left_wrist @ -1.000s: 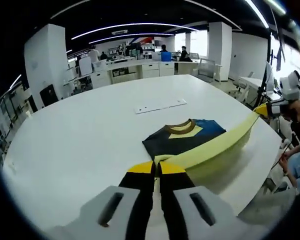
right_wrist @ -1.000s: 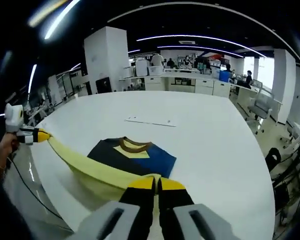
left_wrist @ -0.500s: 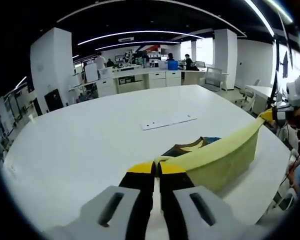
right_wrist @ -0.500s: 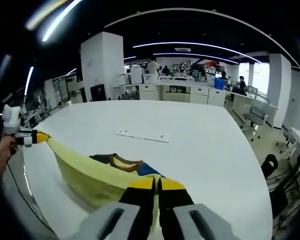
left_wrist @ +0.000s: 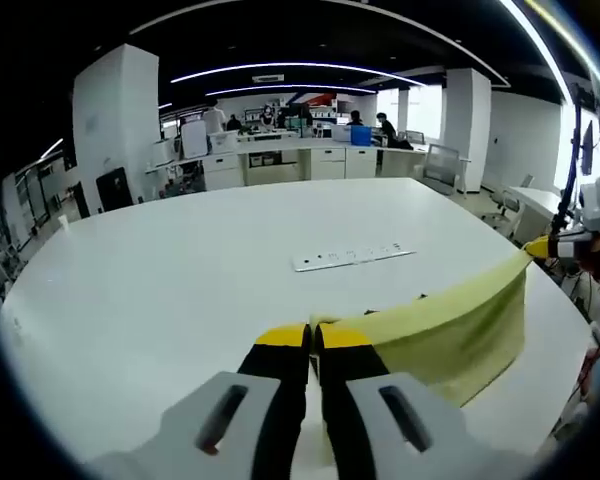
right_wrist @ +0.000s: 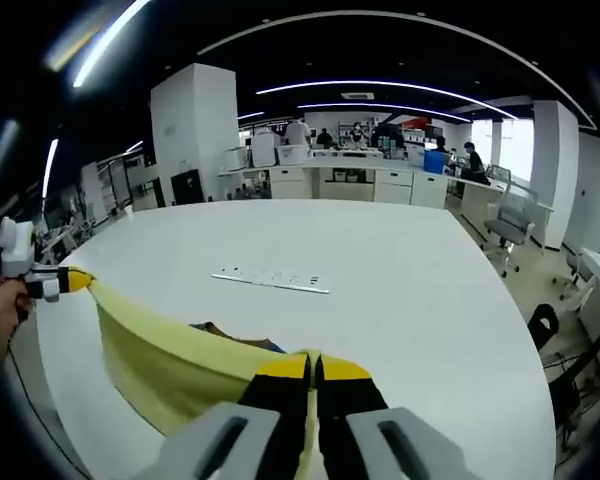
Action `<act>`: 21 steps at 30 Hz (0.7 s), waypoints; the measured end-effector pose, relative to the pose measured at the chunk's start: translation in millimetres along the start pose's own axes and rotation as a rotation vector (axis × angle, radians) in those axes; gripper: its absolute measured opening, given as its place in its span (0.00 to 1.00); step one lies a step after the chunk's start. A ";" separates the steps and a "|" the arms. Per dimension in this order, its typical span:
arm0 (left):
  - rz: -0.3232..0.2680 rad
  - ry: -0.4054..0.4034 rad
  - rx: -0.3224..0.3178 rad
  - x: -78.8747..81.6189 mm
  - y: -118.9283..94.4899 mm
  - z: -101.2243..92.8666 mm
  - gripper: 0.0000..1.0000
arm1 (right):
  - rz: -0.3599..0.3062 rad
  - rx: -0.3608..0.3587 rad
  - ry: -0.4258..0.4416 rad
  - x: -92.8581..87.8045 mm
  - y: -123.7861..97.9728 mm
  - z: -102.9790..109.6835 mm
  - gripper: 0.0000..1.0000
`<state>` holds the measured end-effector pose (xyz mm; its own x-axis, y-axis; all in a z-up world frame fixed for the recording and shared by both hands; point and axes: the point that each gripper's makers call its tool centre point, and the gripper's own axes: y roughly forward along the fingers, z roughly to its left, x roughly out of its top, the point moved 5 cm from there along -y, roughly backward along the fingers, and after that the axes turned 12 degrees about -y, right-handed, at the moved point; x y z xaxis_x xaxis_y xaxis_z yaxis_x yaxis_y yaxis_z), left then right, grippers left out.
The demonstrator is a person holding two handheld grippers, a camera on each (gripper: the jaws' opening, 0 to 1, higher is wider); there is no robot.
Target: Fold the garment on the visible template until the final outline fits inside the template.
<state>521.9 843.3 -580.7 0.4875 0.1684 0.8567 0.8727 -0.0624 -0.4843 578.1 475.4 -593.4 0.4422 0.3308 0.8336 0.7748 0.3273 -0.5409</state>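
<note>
A yellow garment (left_wrist: pixel 445 330) hangs stretched between both grippers above the white table (left_wrist: pixel 180 270). My left gripper (left_wrist: pixel 313 338) is shut on one corner of its raised edge; in that view the right gripper (left_wrist: pixel 550 245) holds the far corner at the right. In the right gripper view the yellow garment (right_wrist: pixel 170 365) sags like a curtain from my right gripper (right_wrist: pixel 313 366), shut on it, to the left gripper (right_wrist: pixel 65 282) at the left. A dark sliver of the garment's navy part (right_wrist: pixel 230 334) peeks over the raised edge.
A flat white strip (left_wrist: pixel 352 257) lies on the table beyond the garment, also the white strip (right_wrist: pixel 272 279) in the right gripper view. A person's hand (right_wrist: pixel 5 310) holds the left gripper. Desks, office chairs (right_wrist: pixel 510 215) and people stand at the back of the room.
Both grippers have lifted the yellow edge higher and carried it forward. The navy part with its collar, plainly seen before, is now almost hidden behind the raised cloth.
</note>
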 end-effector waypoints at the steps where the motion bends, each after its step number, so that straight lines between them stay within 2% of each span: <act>1: 0.002 -0.006 0.005 -0.6 6.0 0.6 0.00 | 0.002 -0.002 0.004 -0.7 4.2 -1.0 0.00; 4: -0.012 -0.013 0.020 -3.0 22.0 0.9 0.00 | 0.012 -0.016 0.016 -5.2 22.3 -4.9 0.00; 6: 0.009 -0.015 0.039 -9.2 34.3 3.1 0.00 | 0.021 -0.012 0.030 -8.6 31.4 -5.3 0.00; 8: 0.019 -0.061 0.047 -14.9 42.8 5.6 0.00 | 0.026 -0.016 0.046 -13.7 43.3 -6.7 0.00; 11: 0.034 -0.064 0.063 -22.7 55.2 10.1 0.00 | 0.038 -0.008 0.095 -22.5 58.3 -7.9 0.00; 15: 0.061 -0.101 0.064 -34.3 73.6 15.0 0.00 | 0.065 -0.014 0.096 -33.1 72.9 -10.2 0.00; 19: 0.070 -0.086 0.078 -43.5 89.6 18.8 0.00 | 0.081 -0.005 0.100 -42.3 89.0 -9.9 0.00; 21: 0.039 -0.047 0.084 -48.0 101.1 20.6 0.00 | 0.081 0.007 0.098 -45.3 95.1 -10.1 0.00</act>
<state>586.2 849.2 -674.5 0.5175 0.2136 0.8286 0.8466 0.0130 -0.5321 636.3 482.6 -681.5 0.5456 0.2683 0.7939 0.7318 0.3090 -0.6074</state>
